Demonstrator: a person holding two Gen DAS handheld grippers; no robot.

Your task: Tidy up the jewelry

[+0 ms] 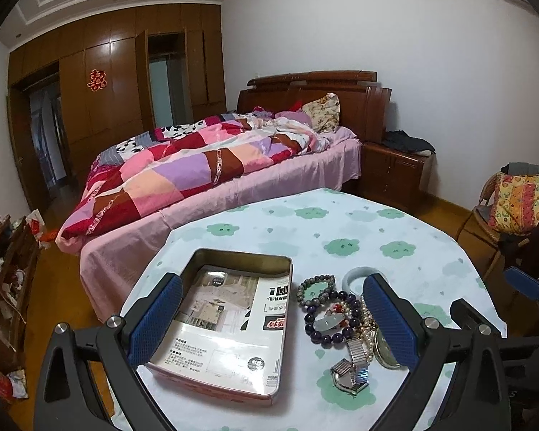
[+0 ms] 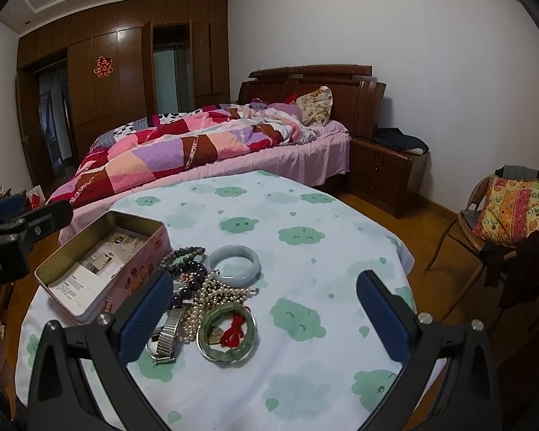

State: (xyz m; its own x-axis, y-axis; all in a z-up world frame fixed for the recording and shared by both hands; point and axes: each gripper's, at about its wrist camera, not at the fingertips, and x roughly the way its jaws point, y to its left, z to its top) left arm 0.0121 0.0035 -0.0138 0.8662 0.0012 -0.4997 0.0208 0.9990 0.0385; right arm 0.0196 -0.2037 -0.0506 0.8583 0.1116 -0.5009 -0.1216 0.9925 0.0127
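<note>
A round table (image 2: 305,215) with a cloud cloth stands by a bed (image 2: 233,151). On it sits an open tin (image 1: 233,323) with a paper sheet (image 1: 230,309) inside. Just right of the tin lies a heap of jewelry (image 2: 204,298). In the heap are a pale bangle (image 2: 233,260), a green bangle (image 2: 227,334) with a red cord, a dark bead bracelet (image 1: 328,319), a pearl string (image 2: 212,294) and a metal watch (image 2: 169,334). They touch each other.

The left gripper (image 1: 273,327) hangs over the tin and the heap. Its blue fingers (image 1: 156,323) are spread wide and hold nothing. The right gripper (image 2: 266,319) hangs over the heap and the bare cloth. Its fingers (image 2: 145,318) are spread wide too, with nothing in them. A chair (image 2: 485,222) with a bright cushion stands at the right.
</note>
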